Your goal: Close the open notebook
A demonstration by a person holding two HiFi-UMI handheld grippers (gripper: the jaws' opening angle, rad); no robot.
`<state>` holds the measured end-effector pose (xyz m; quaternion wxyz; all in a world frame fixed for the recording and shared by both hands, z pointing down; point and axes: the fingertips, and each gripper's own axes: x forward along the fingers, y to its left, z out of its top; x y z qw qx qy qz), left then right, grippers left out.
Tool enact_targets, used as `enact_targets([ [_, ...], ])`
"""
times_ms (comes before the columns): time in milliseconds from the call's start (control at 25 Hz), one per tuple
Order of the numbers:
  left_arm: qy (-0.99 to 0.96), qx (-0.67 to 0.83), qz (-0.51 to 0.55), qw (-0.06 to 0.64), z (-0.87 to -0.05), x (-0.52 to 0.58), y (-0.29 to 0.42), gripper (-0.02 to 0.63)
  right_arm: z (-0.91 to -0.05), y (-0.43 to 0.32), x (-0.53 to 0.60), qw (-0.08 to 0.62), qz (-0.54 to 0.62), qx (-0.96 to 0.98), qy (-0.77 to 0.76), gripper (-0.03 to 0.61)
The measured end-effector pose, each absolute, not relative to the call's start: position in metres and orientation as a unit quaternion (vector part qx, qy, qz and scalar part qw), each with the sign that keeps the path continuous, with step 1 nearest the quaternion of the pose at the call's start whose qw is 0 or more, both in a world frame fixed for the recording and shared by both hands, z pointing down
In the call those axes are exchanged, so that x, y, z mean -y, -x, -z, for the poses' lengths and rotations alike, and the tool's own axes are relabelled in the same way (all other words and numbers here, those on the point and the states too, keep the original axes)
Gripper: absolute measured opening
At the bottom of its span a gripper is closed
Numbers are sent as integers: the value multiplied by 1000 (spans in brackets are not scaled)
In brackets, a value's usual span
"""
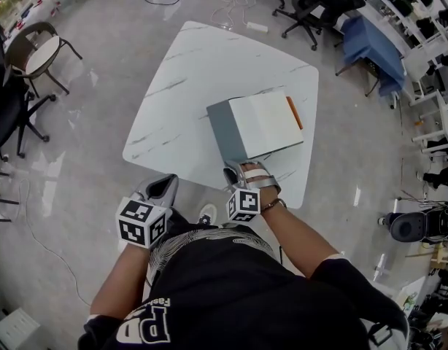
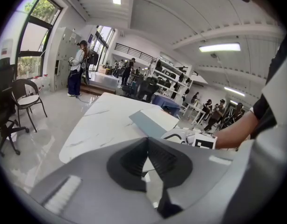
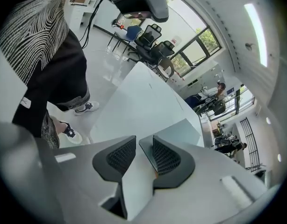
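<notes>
The notebook lies on the white marble table showing a cream page with an orange strip along its right edge. Its grey cover stands lifted on the left side. My right gripper is at the notebook's near edge, shut on the grey cover; in the right gripper view the sheet runs between the pads of that gripper. My left gripper hangs off the table's near edge by my waist, its jaws together and nothing in them. From the left gripper the notebook shows ahead.
A round-seat chair and a dark chair stand on the floor at the left. Office chairs and a blue-draped table are beyond the far right corner. Shelving lines the right side. People stand far off in the room.
</notes>
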<state>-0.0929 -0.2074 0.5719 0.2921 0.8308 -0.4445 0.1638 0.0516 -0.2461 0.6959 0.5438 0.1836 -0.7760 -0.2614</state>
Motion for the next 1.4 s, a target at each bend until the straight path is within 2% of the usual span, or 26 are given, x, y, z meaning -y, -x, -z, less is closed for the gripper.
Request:
enact_targets([
  [400,-831,443,-168,292,-571,204,98,57,-683,-50,253,525,264,779,-218,92],
  [640,-835,438,-168,289,-567,204,92,57,-666,-52,251,495,188,806,-265,84],
  [840,-838,434,-167,284,-565,206,87,57,-655,-49,251,478,146,820,-279,38],
  [1040,-842,431,-166,277,-562,209,82,57,-648,-50,253,455,101,833,-299,25],
  [1400,-840,446,-158,265,-551,219,87,57,-624,-58,260,358,-48,868,-340,20],
])
